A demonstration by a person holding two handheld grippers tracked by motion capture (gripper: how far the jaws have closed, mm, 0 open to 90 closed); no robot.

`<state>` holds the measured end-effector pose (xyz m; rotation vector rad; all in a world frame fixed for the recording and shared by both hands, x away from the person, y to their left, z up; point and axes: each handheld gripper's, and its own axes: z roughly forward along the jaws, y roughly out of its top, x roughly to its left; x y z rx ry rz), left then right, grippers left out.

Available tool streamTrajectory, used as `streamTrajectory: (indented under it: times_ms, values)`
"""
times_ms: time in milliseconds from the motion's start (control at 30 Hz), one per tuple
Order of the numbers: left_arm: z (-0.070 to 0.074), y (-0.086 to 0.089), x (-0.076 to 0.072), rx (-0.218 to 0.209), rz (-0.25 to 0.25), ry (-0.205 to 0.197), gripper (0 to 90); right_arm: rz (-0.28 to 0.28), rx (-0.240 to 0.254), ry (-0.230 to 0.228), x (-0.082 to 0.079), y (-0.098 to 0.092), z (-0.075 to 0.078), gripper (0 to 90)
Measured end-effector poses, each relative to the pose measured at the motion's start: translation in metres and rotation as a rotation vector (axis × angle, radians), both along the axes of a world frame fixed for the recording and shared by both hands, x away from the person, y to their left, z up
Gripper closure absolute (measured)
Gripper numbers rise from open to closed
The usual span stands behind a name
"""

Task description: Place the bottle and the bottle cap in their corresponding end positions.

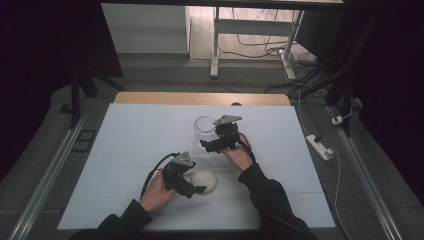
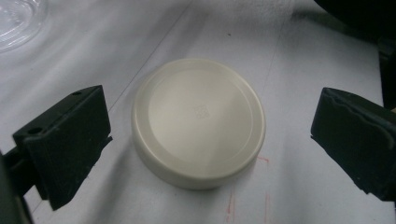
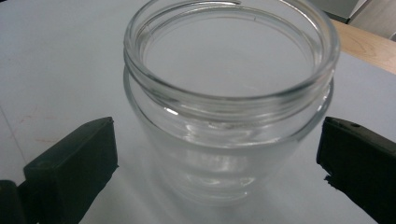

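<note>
I have the left tool [image 2: 205,140] spread wide around a cream round lid [image 2: 198,121], which lies flat on the white worktop [image 2: 299,60]; its jaws stand clear of the rim on both sides, touching nothing. From the high view the lid [image 1: 205,180] sits near the front of the worktop [image 1: 130,145], just beside the left tool [image 1: 200,189] and my left hand [image 1: 157,194].

My right tool [image 3: 217,154] is also wide, one jaw on each side of an upright clear glass jar [image 3: 229,93], its mouth open. Both jaws look just short of the glass, though the jar's clear wall makes that hard to judge. Overhead, the jar [image 1: 204,127] stands near the worktop's middle, farther back than the lid, with the right tool [image 1: 206,144] beside it.
</note>
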<state>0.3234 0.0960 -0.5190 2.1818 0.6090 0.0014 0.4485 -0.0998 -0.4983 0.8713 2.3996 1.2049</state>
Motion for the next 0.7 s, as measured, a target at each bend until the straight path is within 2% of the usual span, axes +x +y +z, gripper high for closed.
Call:
streamTrajectory:
  times_ms: [433, 700]
  values:
    - [0.009, 0.016, -0.007, -0.014, 0.014, 0.004, 0.0, 0.010, 0.008, 0.005, -0.016, -0.011, 0.009, 0.0]
    - [0.012, 0.028, -0.012, -0.029, 0.029, 0.027, 0.0, 0.037, 0.017, 0.018, -0.032, -0.016, 0.015, 0.0]
